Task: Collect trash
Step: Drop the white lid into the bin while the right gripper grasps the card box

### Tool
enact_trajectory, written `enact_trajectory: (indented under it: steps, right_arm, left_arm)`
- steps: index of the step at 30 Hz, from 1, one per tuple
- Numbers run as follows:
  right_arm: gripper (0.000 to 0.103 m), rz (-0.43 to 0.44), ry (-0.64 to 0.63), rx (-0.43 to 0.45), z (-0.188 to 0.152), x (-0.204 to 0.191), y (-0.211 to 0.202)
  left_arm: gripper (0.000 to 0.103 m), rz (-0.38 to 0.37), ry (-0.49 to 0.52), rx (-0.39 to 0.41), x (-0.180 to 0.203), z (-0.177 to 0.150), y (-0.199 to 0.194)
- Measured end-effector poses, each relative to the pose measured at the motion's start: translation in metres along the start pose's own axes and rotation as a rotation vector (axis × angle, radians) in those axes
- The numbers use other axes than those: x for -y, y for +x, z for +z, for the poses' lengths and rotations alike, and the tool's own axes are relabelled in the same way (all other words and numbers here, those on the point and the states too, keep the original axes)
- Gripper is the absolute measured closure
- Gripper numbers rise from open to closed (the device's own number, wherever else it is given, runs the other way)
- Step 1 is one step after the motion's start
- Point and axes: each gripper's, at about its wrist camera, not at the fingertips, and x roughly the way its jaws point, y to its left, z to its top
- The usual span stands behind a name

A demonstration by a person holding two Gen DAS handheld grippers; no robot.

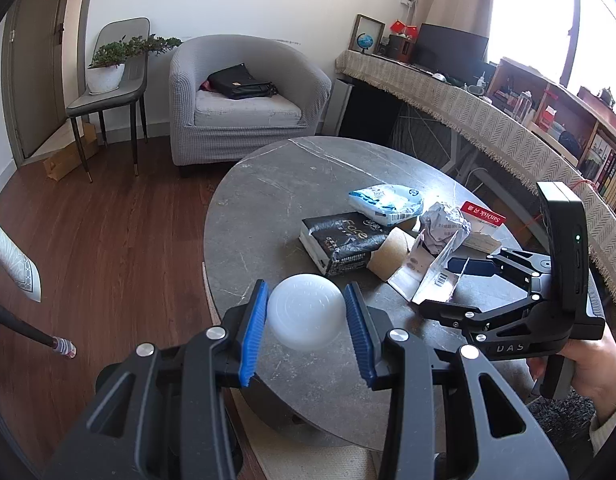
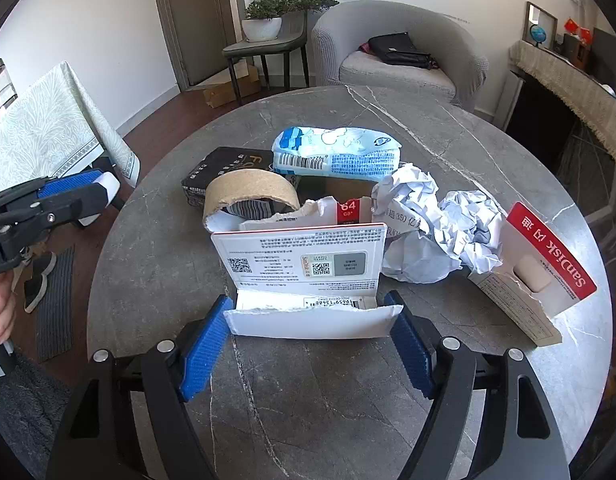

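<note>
Between our right gripper's [image 2: 310, 344] blue pads [image 2: 204, 346], low in the right wrist frame, sits the torn white cardboard card packaging [image 2: 304, 276]. Its folded front flap runs left to right across the gap, each end just touching or nearly touching a pad. We judge the jaws spread wide and not yet squeezing, so closing straight across that long axis looks like the coming move. Our left gripper [image 1: 306, 320], low centre in the left wrist frame, has its pads on either side of a translucent white round plastic lid [image 1: 306, 310]; we cannot tell whether they press it. Beyond the card lie a brown cardboard tube [image 2: 248, 192], a crumpled white paper ball [image 2: 436, 232], a red and white SanDisk card [image 2: 536, 268], a black tissue pack [image 2: 224, 166] and a blue and white tissue pack [image 2: 340, 152], all crowded on the round grey marble desk [image 2: 168, 240]. The tube and paper ball stand close behind the card and could get dragged along.
</note>
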Motion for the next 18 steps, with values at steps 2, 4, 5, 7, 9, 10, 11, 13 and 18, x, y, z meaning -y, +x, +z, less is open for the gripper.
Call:
enact_trajectory:
  steps: [2,4,5,7,9,10,11,13,18]
  right_arm:
    - [0.027,0.007,0.004,0.000,0.001,-0.001,0.000]
    - [0.027,0.029,0.019,0.000,0.002,-0.004,-0.002]
    - [0.027,0.036,0.024,0.005,0.002,-0.005,-0.005]
    - [0.027,0.049,0.035,0.020,0.002,-0.009,-0.013]
    - [0.027,0.052,0.043,0.032,0.002,-0.012,-0.021]
    - [0.027,0.057,0.047,0.037,0.002,-0.014,-0.025]
    - [0.027,0.065,0.047,0.043,0.002,-0.016,-0.029]
    - [0.027,0.062,0.040,0.051,0.003,-0.020,-0.036]
    - [0.027,-0.029,0.036,0.037,0.003,-0.023,-0.046]
  left_arm:
    - [0.061,-0.009,-0.014,0.010,-0.005,-0.001,-0.006]
    - [0.061,-0.012,-0.023,0.017,-0.009,-0.001,-0.012]
    - [0.061,-0.011,-0.024,0.020,-0.011,-0.002,-0.015]
    - [0.061,-0.008,-0.032,0.024,-0.015,-0.004,-0.020]
    - [0.061,-0.003,-0.040,0.027,-0.020,-0.006,-0.023]
    - [0.061,0.000,-0.045,0.028,-0.022,-0.006,-0.025]
    - [0.061,0.003,-0.050,0.029,-0.025,-0.007,-0.027]
    - [0.061,0.008,-0.057,0.030,-0.030,-0.008,-0.030]
    - [0.061,0.028,-0.067,0.020,-0.042,-0.016,-0.033]
